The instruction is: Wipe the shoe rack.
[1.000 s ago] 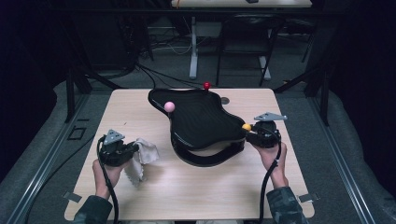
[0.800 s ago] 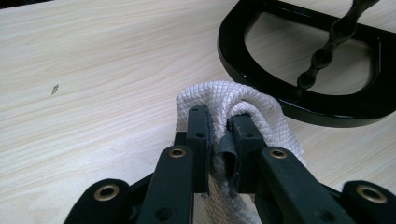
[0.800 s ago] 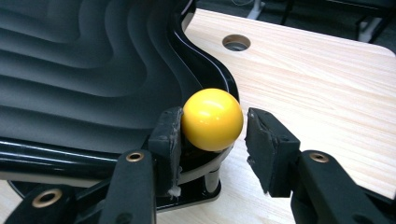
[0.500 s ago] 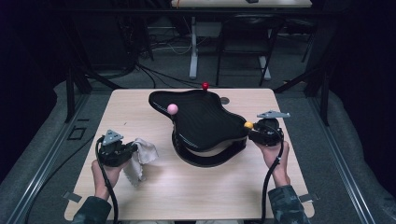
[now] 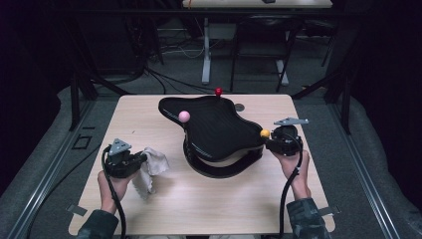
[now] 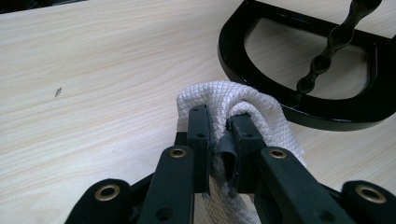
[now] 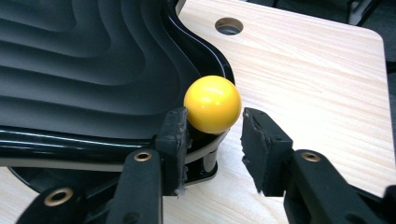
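Beside black tray [image 5: 219, 132] rt corner: yellow ball [image 7: 212, 104] — glossy, round.
Right gripper [image 7: 212, 140]: jaws apart, flanking ball, gap rt side.
Left gripper [image 6: 217, 135]: clamped on white waffle cloth [image 6: 243, 100] — left of tray.

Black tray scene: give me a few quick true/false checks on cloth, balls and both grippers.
1. The left gripper is shut on the white cloth. True.
2. The right gripper is clamped tight on the yellow ball. False: its jaws are open around the ball, with a gap at the right jaw.
3. A pink ball sits on the black tray. True.
4. The red ball is at the tray's near edge. False: it is at the far edge.
5. The cloth lies on top of the tray. False: it is beside it, over the table.
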### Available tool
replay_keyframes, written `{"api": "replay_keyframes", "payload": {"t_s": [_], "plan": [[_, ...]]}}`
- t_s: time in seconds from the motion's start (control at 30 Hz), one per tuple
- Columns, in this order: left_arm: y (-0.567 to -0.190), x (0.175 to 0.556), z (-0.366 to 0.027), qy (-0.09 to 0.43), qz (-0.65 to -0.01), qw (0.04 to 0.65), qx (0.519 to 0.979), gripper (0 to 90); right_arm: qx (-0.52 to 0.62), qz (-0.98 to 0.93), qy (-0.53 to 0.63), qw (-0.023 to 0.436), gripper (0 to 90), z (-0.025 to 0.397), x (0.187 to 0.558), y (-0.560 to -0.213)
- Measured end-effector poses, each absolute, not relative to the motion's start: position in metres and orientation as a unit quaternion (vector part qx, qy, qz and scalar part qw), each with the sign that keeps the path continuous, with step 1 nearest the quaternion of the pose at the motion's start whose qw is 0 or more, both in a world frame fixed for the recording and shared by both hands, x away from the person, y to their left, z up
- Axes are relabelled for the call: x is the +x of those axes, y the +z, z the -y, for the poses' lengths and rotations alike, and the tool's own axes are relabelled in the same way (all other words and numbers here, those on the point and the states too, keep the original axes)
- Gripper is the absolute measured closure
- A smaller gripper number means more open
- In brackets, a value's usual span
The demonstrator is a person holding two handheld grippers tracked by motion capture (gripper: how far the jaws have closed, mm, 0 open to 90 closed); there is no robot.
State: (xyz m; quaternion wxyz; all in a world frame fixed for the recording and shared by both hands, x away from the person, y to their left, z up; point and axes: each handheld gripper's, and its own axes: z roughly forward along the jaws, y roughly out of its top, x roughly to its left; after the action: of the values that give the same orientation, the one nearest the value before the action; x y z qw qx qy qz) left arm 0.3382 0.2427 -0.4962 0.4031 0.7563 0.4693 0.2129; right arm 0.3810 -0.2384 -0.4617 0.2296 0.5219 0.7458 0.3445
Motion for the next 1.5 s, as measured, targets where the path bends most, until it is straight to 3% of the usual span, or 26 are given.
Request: {"api": "replay_keyframes", "payload": {"t_s": [0.13, 0.23, 0.37, 0.53, 0.97, 1.0, 1.5], "plan": [[-0.496, 0.339, -0.243, 0.213, -0.470, 0.404, 0.756, 80.9, 0.521, -0.743, 0.348, 0.235, 64.0, 0.238, 0.383, -0.463], [-0.496, 0.338, -0.244, 0.212, -0.470, 0.404, 0.756, 81.0, 0.523, -0.739, 0.347, 0.243, 70.1, 0.238, 0.383, -0.462], [-0.495, 0.338, -0.245, 0.214, -0.471, 0.406, 0.753, 81.0, 0.528, -0.738, 0.347, 0.238, 63.8, 0.238, 0.386, -0.464], [-0.495, 0.339, -0.246, 0.213, -0.473, 0.405, 0.753, 81.0, 0.527, -0.735, 0.353, 0.238, 62.7, 0.238, 0.389, -0.463], [-0.497, 0.340, -0.248, 0.209, -0.475, 0.400, 0.755, 80.9, 0.534, -0.719, 0.356, 0.266, 64.2, 0.234, 0.401, -0.467], [-0.496, 0.340, -0.248, 0.208, -0.476, 0.400, 0.755, 81.0, 0.533, -0.727, 0.353, 0.251, 64.5, 0.235, 0.402, -0.466], [-0.497, 0.341, -0.248, 0.207, -0.474, 0.399, 0.757, 80.9, 0.538, -0.721, 0.349, 0.263, 70.4, 0.231, 0.422, -0.466]]}}
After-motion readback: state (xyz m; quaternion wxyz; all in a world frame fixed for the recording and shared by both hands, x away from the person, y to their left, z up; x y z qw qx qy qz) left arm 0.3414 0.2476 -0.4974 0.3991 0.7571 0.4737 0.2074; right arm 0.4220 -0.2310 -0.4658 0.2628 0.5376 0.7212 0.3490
